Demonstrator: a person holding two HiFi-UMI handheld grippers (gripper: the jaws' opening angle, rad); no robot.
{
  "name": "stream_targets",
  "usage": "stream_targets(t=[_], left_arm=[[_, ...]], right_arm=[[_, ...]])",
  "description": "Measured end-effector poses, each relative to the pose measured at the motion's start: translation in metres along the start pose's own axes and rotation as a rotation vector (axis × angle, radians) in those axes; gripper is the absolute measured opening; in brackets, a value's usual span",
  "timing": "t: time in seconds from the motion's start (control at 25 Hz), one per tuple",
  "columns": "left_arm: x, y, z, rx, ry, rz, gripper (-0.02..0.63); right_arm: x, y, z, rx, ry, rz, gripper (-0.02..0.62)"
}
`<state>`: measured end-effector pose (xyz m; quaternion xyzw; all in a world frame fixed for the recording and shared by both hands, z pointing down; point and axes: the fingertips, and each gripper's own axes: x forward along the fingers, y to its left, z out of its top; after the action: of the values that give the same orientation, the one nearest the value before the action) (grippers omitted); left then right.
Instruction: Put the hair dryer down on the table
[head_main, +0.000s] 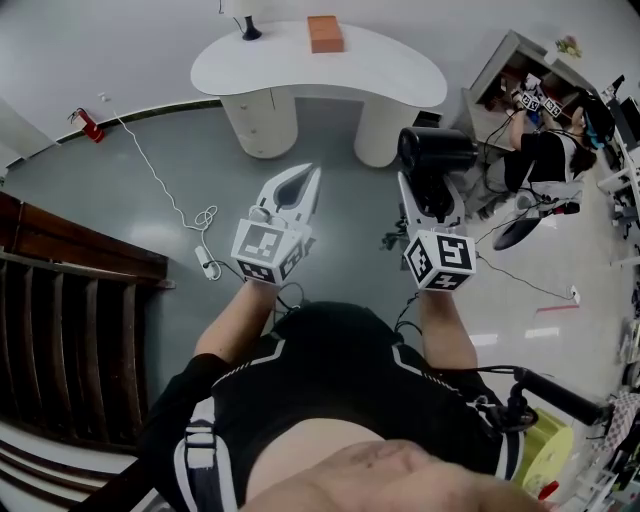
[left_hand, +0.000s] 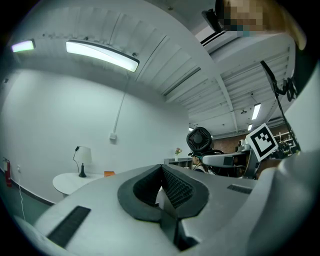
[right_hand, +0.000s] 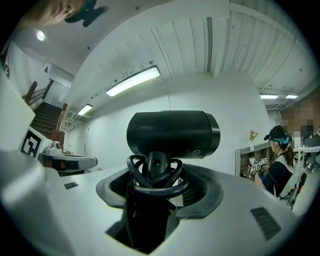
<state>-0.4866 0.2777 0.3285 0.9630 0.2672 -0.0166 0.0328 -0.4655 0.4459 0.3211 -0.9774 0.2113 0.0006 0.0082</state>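
Overhead, your right gripper (head_main: 432, 190) pinches the black, barrel-shaped plastic hair dryer (head_main: 437, 150) by its handle, and the white curved table (head_main: 380, 70) lies straight ahead, apart from it. In the left gripper view, your left gripper (left_hand: 162, 175) is pressed together and empty. In the right gripper view, the barrel sits crosswise above the jaws.

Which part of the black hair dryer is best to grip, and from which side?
Grip the hair dryer by its handle, coming from its free end, as the right gripper does now: it is narrow and fits between the jaws. The barrel is wide and round and would likely slip.
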Motion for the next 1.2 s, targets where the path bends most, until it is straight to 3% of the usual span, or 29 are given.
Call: stream_targets(t=[0.56, 1.2], left_arm=[[-0.013, 0.042, -0.008, -0.015, 0.002, -0.001, 0.031], [0.085, 0.086, -0.009, 0.003, 0.014, 0.071, 0.031]], right_arm=[[0.028, 0.028, -0.006, -0.001, -0.001, -0.008, 0.264], [0.134, -0.030, -0.005, 0.001, -0.005, 0.063, 0.264]])
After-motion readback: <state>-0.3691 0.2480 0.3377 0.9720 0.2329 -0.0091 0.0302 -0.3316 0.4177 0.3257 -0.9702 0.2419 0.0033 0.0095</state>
